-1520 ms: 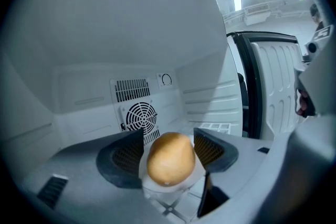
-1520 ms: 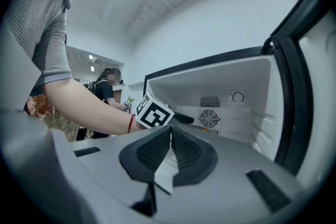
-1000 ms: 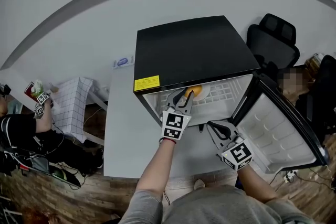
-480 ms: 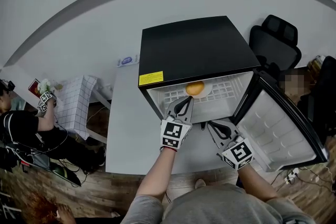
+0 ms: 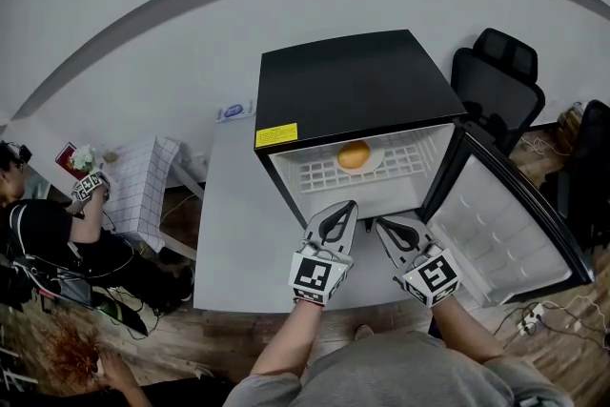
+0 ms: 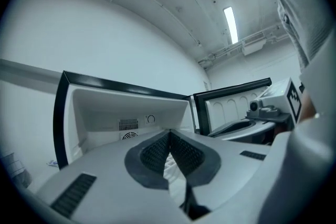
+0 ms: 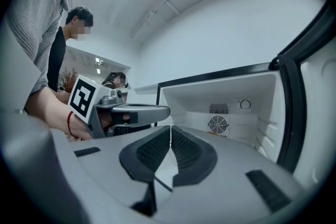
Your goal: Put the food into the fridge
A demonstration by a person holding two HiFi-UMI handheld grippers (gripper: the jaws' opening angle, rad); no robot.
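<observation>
Orange, round food (image 5: 354, 154) sits on a white plate (image 5: 376, 162) about mid-width on the fridge's (image 5: 353, 81) wire shelf (image 5: 319, 176), well in from its front edge. The placing looks done. The door (image 5: 505, 229) stands open and probably wants closing. Left gripper (image 5: 349, 205) and right gripper (image 5: 382, 224) hover level, side by side, just outside the shelf's front edge. Both have their jaws together and hold nothing.

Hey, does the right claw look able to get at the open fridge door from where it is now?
Probably yes. The right claw, shut and empty, sits just beside the open fridge door, with nothing visible between them.
</observation>
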